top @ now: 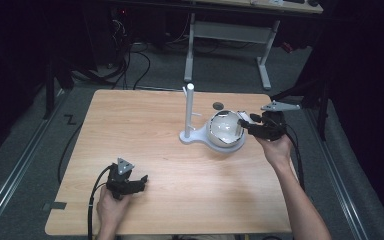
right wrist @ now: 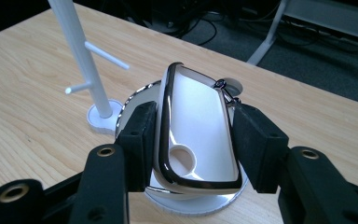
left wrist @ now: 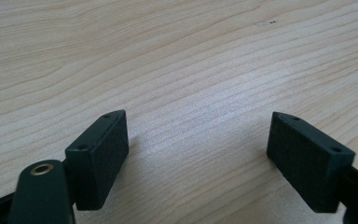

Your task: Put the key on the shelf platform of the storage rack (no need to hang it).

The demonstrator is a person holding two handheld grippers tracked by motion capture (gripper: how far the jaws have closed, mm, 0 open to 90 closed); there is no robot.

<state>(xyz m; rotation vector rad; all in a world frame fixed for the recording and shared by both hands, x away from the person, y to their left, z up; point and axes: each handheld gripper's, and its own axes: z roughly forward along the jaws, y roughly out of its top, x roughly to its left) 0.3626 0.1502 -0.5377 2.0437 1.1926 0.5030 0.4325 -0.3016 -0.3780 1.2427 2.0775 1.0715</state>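
My right gripper has its two black pads pressed on the sides of a mirror, one pad on each side. The mirror is white with a shiny dark rim around it, and it has rounded corners. There is a round dip near its lower end. It tilts back between the pads. From the high view the mirror looks like a shiny round dome in front of my right gripper.

The mirror sits over a round white base with a silver edge. That base joins a thin white pole with two small pegs sticking out. The pole stands up straight just beside the mirror. All of it is on the far right part of the wooden table.

My left gripper has its pads wide apart, with nothing between them. It rests low over the bare wood, near the front left of the table, well apart from the mirror.

I can read no words or labels on anything.
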